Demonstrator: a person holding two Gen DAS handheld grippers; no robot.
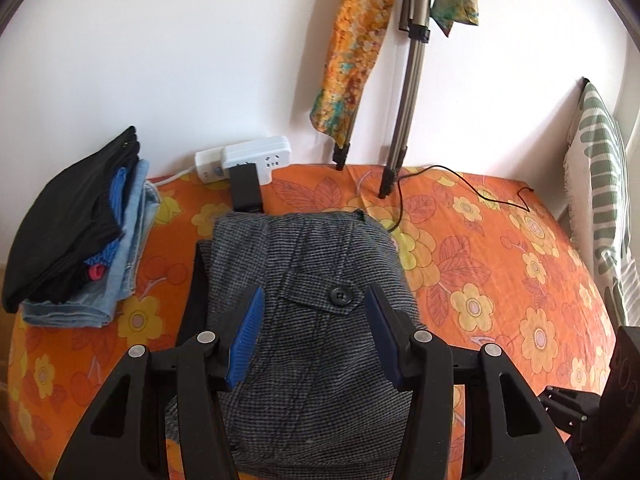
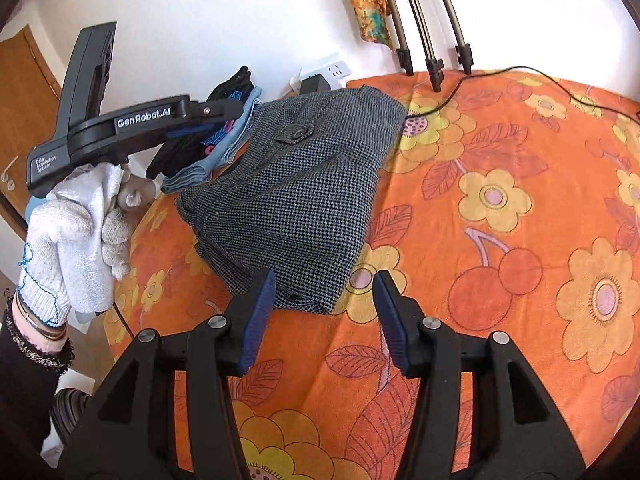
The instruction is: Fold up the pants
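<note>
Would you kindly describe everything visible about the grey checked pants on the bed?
The grey pants are a woven houndstooth-like fabric, already folded into a compact, thick bundle. A buttoned pocket flap with a dark button faces up. They lie on the orange floral bedsheet, beside a stack of folded clothes. The left gripper and right gripper are both open, gripping nothing.

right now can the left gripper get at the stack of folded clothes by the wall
Probably yes: the left gripper hangs open over the grey pants, and nothing stands between it and the clothes stack to its left.
</note>
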